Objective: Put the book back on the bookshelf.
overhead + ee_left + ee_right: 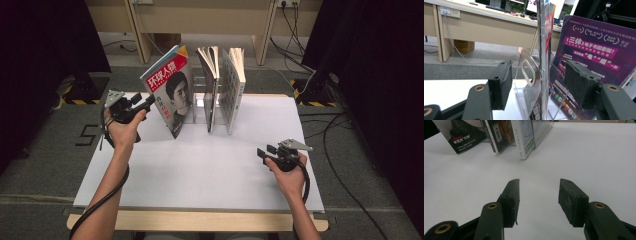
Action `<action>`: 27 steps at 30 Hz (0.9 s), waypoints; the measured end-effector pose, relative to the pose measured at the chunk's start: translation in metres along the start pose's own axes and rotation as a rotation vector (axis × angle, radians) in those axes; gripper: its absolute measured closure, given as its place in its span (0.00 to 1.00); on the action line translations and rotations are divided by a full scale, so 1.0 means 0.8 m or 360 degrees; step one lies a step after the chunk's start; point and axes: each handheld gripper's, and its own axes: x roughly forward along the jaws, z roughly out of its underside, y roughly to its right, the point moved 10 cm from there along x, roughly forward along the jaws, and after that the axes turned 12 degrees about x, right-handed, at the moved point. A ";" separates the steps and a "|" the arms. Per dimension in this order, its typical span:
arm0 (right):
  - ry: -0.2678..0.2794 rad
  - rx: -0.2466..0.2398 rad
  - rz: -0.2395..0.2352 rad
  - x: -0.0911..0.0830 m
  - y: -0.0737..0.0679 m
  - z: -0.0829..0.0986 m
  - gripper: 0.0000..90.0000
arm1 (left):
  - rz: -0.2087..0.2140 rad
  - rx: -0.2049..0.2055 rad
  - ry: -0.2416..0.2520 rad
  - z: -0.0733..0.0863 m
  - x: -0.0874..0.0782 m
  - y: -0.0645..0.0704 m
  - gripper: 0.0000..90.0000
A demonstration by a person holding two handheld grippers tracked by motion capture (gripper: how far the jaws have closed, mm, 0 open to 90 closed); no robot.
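White surface [200,170] carries 3 upright books in a clear rack [527,82]. Left hand-held gripper [148,100] is wide open, jaws straddling the red-cover magazine's [170,90] edge (not clamping). Right hand-held gripper [262,151] is open and empty, well apart. 2 other books [222,85] stand beside it.

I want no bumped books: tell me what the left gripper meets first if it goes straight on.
Likely the red-covered magazine: its edge stands between the open fingers of the left gripper, with the clear stand just beside. Depth is unclear.
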 end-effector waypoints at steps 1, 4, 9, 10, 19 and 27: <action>0.0000 0.0000 0.0001 0.000 0.000 0.000 0.58 | 0.0002 -0.0001 -0.0004 0.001 -0.002 0.000 0.43; 0.0002 0.0000 0.0002 0.000 0.000 0.000 0.58 | 0.0002 0.0003 -0.0023 0.004 -0.008 -0.001 0.42; 0.0001 0.0001 0.0001 0.000 -0.001 0.000 0.58 | 0.0009 -0.0011 -0.0051 0.012 -0.015 -0.001 0.42; 0.0002 -0.0003 0.0001 0.000 -0.001 -0.001 0.58 | 0.0013 -0.0011 -0.0055 0.013 -0.016 -0.001 0.42; 0.0000 0.0001 0.0005 -0.001 0.000 -0.001 0.58 | 0.0035 -0.0029 -0.0097 0.029 -0.027 0.000 0.41; 0.0006 0.0004 0.0003 -0.001 -0.001 -0.001 0.58 | 0.0071 -0.0064 -0.0119 0.039 -0.038 0.003 0.39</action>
